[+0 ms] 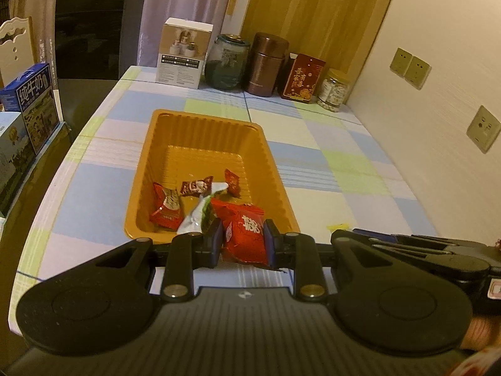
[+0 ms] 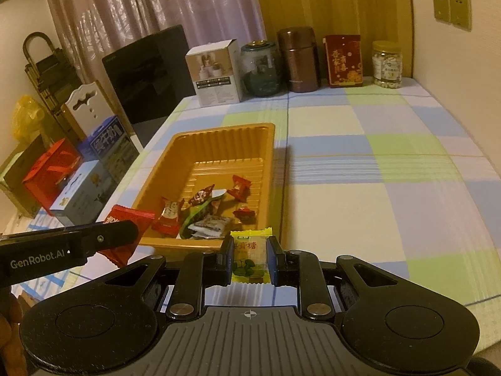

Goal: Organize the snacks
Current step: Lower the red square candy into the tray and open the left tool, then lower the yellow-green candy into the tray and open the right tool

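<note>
- "GenRobot.AI" in pale letters on the left gripper's black arm [image 2: 40, 255], left of the orange tray [image 2: 175, 147].
- "纯牛奶" on the blue milk carton [image 1: 33, 94], left of the tray.
- "糖" legible on the yellow candy wrapper [image 2: 250, 257], just before the tray.

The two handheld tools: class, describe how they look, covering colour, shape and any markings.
Both the left tool and the right tool are matt black. Each has two round disc-shaped housings, linkage bars with metal rivets, dark flat fingers and a ribbed grey body bearing a small crosshair mark. Seen from the right wrist view, the left tool's side carries white "GenRobot.AI" lettering. No cables or sleeves show.
</note>
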A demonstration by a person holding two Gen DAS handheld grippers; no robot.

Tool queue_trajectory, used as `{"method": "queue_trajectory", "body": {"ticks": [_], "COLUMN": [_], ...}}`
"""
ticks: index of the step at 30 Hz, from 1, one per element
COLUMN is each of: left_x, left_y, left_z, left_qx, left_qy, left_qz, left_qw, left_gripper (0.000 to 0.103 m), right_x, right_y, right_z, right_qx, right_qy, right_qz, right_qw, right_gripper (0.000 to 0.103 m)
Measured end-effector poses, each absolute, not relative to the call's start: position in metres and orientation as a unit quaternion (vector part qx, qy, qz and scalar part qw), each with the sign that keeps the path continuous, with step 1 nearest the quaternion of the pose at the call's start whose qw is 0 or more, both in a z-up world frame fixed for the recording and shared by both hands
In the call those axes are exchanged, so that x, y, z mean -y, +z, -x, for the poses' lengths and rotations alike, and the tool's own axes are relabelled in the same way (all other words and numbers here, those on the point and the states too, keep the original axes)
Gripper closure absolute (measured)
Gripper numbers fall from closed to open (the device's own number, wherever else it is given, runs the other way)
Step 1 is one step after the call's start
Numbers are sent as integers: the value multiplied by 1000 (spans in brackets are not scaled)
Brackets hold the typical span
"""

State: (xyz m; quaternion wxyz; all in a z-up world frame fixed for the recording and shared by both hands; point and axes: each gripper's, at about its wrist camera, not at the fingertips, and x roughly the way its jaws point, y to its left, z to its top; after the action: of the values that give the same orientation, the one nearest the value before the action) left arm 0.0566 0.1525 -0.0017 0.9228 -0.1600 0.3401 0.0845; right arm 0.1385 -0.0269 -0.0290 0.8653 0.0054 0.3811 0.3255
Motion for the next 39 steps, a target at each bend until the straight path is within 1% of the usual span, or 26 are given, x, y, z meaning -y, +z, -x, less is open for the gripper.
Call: {"method": "queue_trajectory", "body": {"ticks": [9, 21, 22, 24, 30, 31, 33, 39], "left_x": [-178, -205, -207, -211, -224, -225, -228, -231], "left_y": [-9, -34, -36, -39, -39, -39, -38, -37], "left_z": [-90, -142, -145, -150, -143, -140, -134, -120], "left_qx": [-345, -358, -355, -352, -351, -350, -347, -345], "left_qy": [93, 97, 95, 94, 113, 118, 128, 143], "left_qz": [158, 155, 156, 157, 157, 159, 164, 172], "left_qw": [920, 916, 917, 918, 916, 916, 915, 912], "left_gripper": [79, 79, 79, 66, 65, 64, 54, 51], "right_x": [-4, -29, -30, -32, -34, -35, -37, -46], "right_y": [-35, -49, -50, -52, -57, -58, -58, -56], "right_z": [-169, -214, -217, -221, -228, -228, -228, -230], "right_qx": [-384, -395, -396, -398, -402, -403, -404, -407], "right_qy": [340, 338, 338, 339, 341, 343, 346, 361], "right_qz": [-1, -3, -3, -4, -11, -12, -12, -24], "right_qw": [859, 854, 854, 853, 850, 849, 847, 839], "right_gripper": [81, 81, 81, 81, 81, 81, 81, 81]}}
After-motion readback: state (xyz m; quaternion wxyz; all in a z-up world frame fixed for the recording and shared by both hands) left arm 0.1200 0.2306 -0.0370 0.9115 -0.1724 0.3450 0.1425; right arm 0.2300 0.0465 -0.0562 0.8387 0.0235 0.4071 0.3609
